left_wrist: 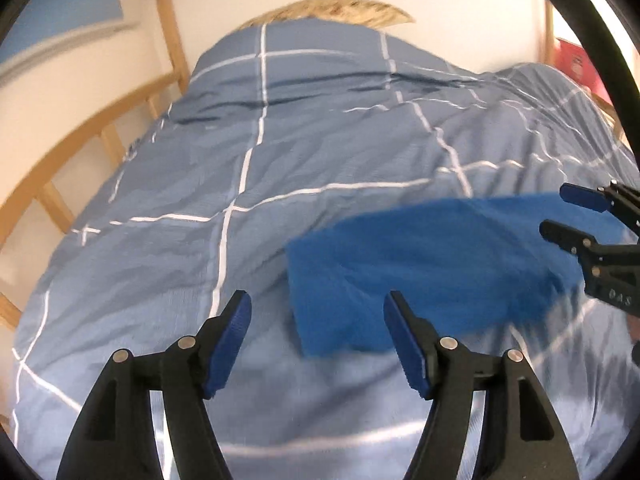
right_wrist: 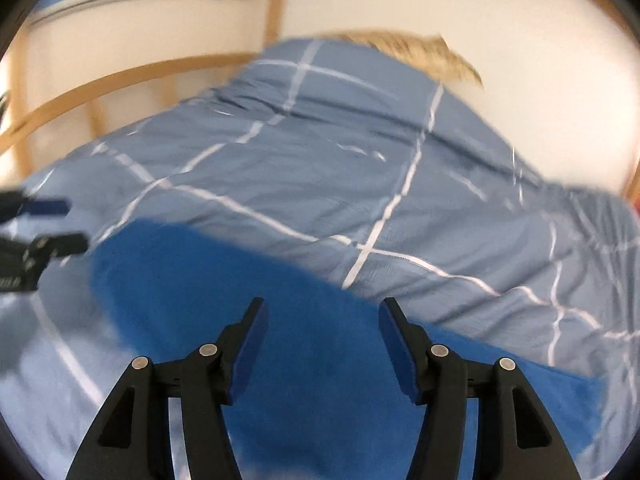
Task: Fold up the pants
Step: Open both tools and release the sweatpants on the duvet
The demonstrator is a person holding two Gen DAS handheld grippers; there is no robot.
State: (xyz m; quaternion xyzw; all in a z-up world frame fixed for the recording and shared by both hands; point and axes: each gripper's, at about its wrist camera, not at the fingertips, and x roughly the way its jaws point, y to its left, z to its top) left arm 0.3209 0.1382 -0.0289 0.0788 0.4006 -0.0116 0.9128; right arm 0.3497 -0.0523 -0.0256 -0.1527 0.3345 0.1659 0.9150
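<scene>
Now pants (right_wrist: 224, 300) under right gripper (right_wrist: 322, 312) (blurred).

Left tool (left_wrist: 318, 312) and right tool (right_wrist: 322, 318) both gape, gripping nothing.

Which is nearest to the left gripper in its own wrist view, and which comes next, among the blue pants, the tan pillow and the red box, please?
From the left gripper:
1. Blue pants, just ahead, slightly right, on the duvet.
2. Red box, far right, beyond the duvet.
3. Tan pillow, at the far end by the wall.
The last two are close to call.
</scene>
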